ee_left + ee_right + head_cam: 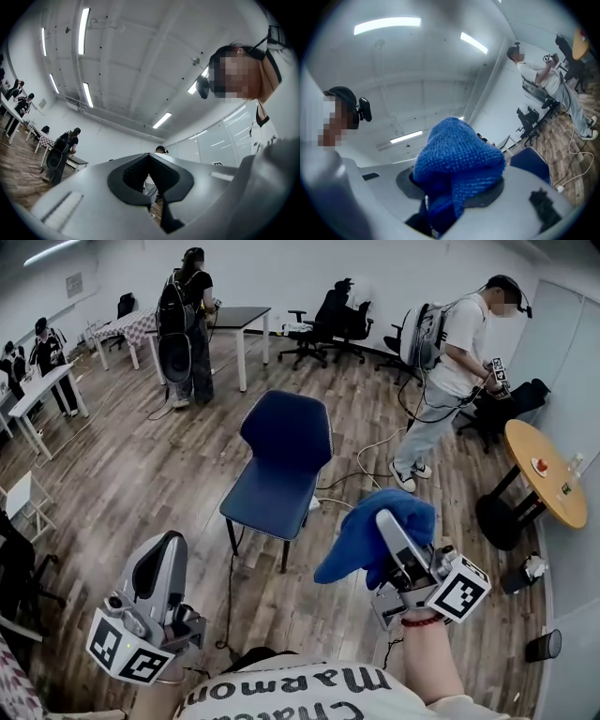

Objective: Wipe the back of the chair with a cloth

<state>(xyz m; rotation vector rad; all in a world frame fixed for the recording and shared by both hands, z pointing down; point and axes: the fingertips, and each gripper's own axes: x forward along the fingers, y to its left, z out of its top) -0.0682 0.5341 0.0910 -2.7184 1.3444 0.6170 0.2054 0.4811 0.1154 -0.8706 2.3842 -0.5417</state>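
Near the middle of the wood-plank floor stands the dark blue moulded chair on thin black legs. Its backrest is on the far side and its seat is turned toward the person wearing the camera. Nothing lies on the seat.

In the head view the right claw is at the lower right, held up in front of the person. It is clamped on a bright blue knitted cloth. The cloth bunches over the claw's tip and hangs to the left of it. It sits just right of the chair's seat in the picture, and a strip of floor shows between the two. In the right gripper view the cloth fills the space between the jaws and hides their tips, with a corner of the chair visible behind.

The left claw is at the lower left, well apart from the chair. In its own view the jaws meet at the tips with nothing between them.

A white cable trails across the floor behind the chair.
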